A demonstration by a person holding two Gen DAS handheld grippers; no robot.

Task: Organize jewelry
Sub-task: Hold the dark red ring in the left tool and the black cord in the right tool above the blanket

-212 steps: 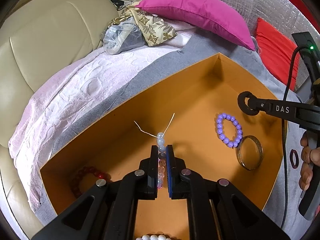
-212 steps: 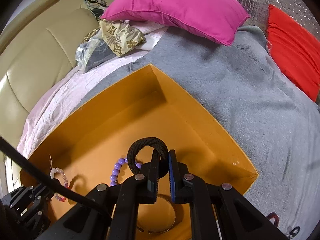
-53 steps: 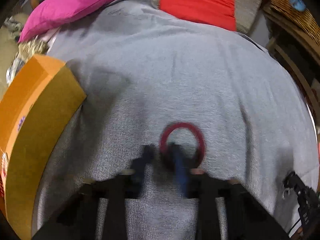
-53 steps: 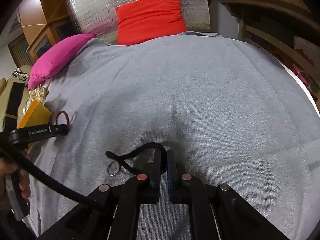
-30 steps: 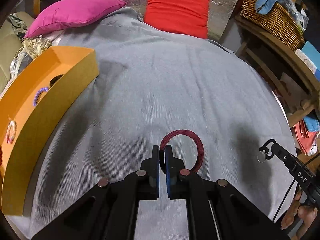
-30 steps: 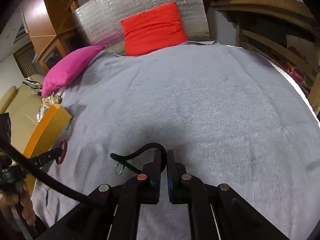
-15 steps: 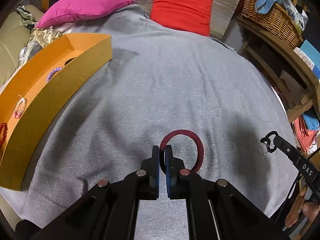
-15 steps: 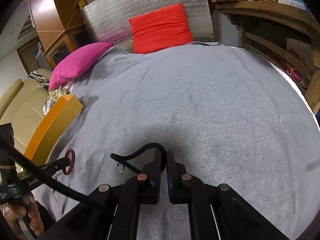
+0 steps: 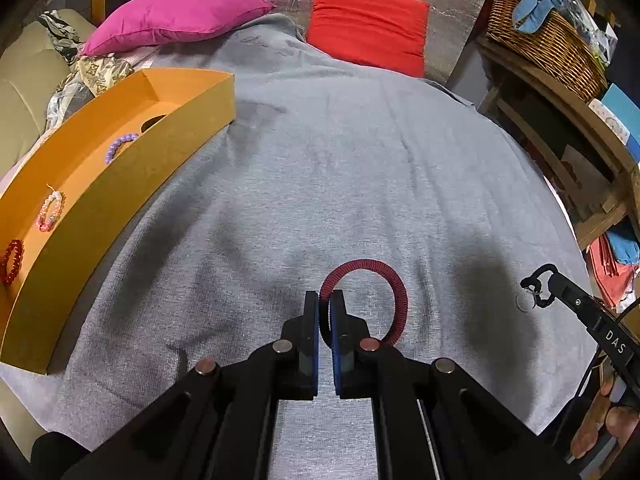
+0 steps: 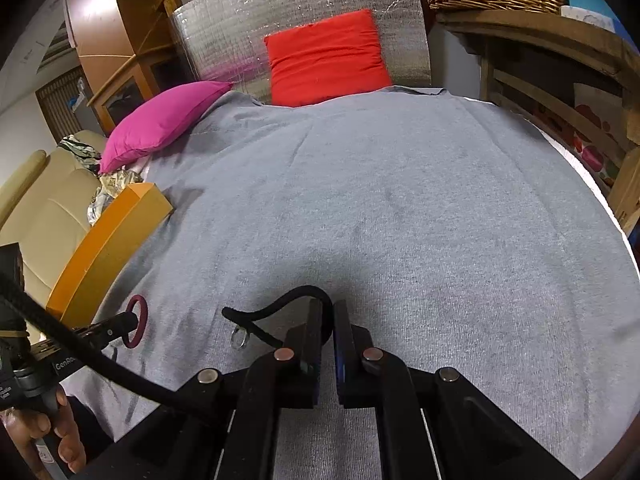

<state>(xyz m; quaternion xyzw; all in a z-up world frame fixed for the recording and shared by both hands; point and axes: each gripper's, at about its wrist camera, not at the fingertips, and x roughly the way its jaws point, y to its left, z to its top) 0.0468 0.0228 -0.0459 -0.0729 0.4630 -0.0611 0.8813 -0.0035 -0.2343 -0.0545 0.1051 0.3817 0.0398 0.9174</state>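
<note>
Each hand-held gripper is clamped on a piece, left hand-held gripper (image 9: 325, 300) on the dark red bangle (image 9: 384, 276), right hand-held gripper (image 10: 327, 312) on the black cord (image 10: 276, 308), evidently bound for the orange box (image 9: 120, 184) where bracelets already lie.

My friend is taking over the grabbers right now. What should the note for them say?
Left hand-held gripper: shut on the dark red woven bracelet, held above the grey blanket.
Right hand-held gripper: shut on the black cord with a metal ring.
Orange box, off to the left: already holds a purple bead bracelet, a pink-and-white bead bracelet and a red bead bracelet.
Left to do: put both held pieces into the box.
</note>
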